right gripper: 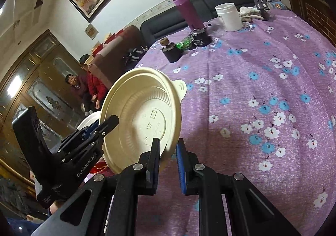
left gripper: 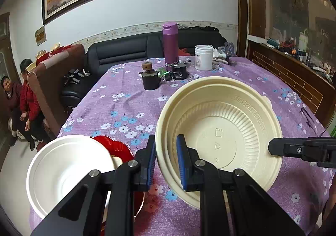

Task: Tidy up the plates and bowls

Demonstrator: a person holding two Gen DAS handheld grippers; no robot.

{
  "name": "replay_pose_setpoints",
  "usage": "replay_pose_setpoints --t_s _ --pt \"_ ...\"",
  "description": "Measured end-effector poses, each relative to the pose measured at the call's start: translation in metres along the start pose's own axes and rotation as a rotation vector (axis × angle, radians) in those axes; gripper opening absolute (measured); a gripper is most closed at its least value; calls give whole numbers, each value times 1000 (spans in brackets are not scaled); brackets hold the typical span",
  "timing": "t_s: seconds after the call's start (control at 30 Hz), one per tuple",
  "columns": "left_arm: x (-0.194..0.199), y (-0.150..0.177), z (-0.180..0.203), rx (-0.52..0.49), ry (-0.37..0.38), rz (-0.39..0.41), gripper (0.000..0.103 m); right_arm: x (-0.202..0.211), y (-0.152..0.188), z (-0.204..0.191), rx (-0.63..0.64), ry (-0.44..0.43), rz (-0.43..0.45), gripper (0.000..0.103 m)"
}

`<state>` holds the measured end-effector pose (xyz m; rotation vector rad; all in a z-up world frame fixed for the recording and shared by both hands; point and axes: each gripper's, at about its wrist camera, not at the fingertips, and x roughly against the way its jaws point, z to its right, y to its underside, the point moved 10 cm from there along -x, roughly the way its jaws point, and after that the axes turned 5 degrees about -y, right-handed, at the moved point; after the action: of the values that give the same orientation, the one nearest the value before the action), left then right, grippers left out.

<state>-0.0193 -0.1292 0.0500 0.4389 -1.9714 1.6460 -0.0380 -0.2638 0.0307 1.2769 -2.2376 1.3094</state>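
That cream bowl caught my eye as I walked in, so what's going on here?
A person holds a hand-held gripper in each hand, and both are clamped on the rim of the cream bowl: the left hand-held gripper on one side, the right hand-held gripper opposite. The bowl is tilted, off the purple floral tablecloth. A white bowl sits over a red plate nearby.

Cream bowl (left gripper: 220, 131) with ribbed wall and key-pattern rim at centre right, white bowl (left gripper: 63, 171) lower left, red plate (left gripper: 117, 145) beside it, purple cloth (left gripper: 117, 110) with blue and white flowers, magenta flask (left gripper: 170, 45) top centre, white jar (left gripper: 203, 57), black grippers with blue pads (left gripper: 181, 158)
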Motion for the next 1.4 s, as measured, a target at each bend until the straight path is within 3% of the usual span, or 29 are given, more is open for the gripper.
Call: replay_pose_setpoints --t_s 0.3,0.47,0.77,1.03,1.4 --pt "29 -13 -41 50 -12 46 23 -5 -10 -35 -14 -89 -9 17" --pt "50 -17 -78 77 -64 84 24 -19 -14 -68 -18 -164 -41 18" --pt "54 9 -149 138 -154 34 24 -63 -8 -129 2 -266 -134 18" --pt "45 29 -185 166 -204 -2 24 -107 6 -153 40 -253 -204 18" --pt "29 44 -202 187 -201 -41 24 -136 18 -155 49 -218 -249 18"
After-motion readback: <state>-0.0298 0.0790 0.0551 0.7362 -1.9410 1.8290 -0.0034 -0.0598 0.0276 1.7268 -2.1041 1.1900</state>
